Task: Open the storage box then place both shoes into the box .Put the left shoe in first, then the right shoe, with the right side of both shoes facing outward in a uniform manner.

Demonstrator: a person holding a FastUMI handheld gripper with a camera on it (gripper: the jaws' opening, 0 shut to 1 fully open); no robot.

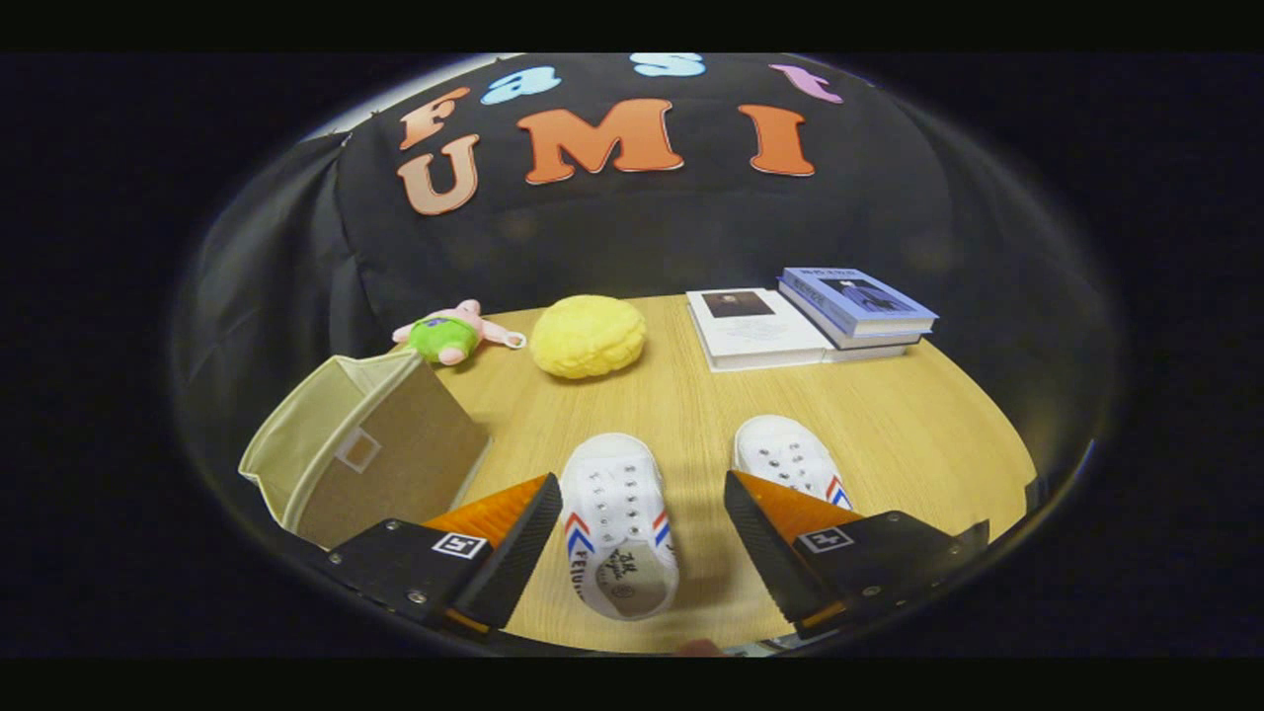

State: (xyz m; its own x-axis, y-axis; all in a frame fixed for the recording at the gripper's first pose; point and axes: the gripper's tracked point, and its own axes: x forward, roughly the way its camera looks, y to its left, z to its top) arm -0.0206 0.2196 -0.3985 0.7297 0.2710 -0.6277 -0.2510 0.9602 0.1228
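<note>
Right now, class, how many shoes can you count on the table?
2. One white shoe lies between the open jaws of the gripper; the other white shoe sits beside it, partly hidden behind one jaw.

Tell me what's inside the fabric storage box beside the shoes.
The storage box stands open, left of the open gripper. Its pale lining shows with nothing in the visible part; the near wall hides the bottom. Both shoes, left and right, sit on the table.

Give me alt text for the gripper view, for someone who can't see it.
The gripper is open, its fingers either side of a white shoe on a wooden table, a second white shoe beside it. A beige storage box sits left; beyond lie a plush toy, yellow cushion and books.
</note>
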